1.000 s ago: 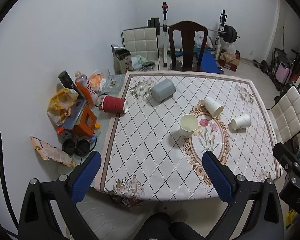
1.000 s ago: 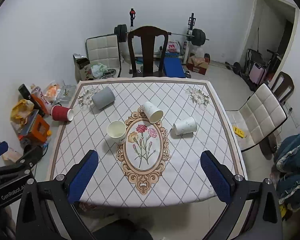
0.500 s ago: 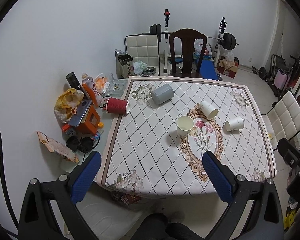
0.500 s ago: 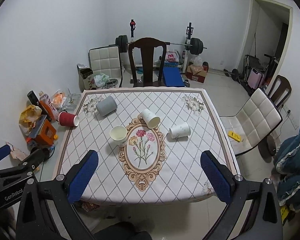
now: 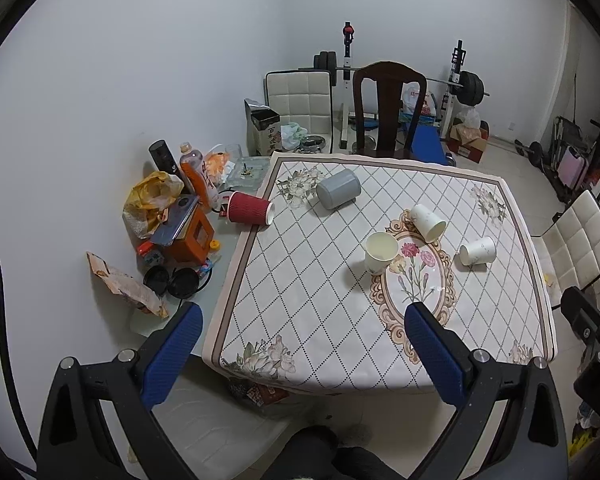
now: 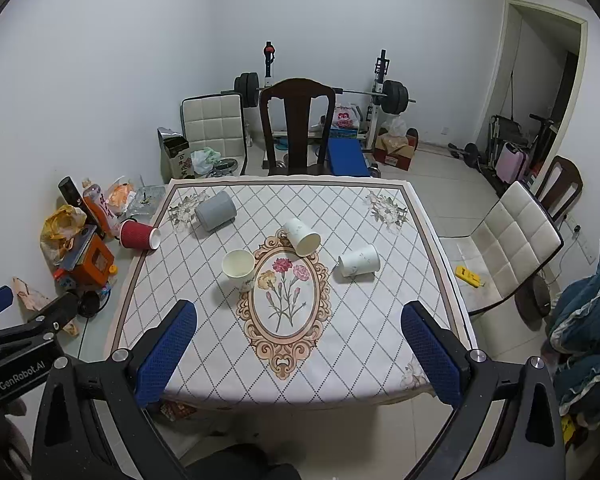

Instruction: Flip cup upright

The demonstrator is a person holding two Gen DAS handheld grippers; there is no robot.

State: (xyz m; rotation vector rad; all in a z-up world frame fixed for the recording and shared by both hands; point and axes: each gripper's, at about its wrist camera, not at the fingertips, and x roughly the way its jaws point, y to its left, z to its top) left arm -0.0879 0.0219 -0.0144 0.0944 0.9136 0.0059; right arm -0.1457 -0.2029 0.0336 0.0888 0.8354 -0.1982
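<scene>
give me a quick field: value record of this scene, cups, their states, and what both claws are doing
surface: table with a diamond-pattern floral cloth
upright cup: cream cup, mouth up, at the left edge of the oval flower motif
tipped cups: grey cup, red cup at the table's left edge, white cup at the top of the motif, speckled white cup right of the motif
left claw: open, holding nothing, back from the near table edge
right claw: open, holding nothing, also short of all cups
task status: four cups not yet upright
</scene>
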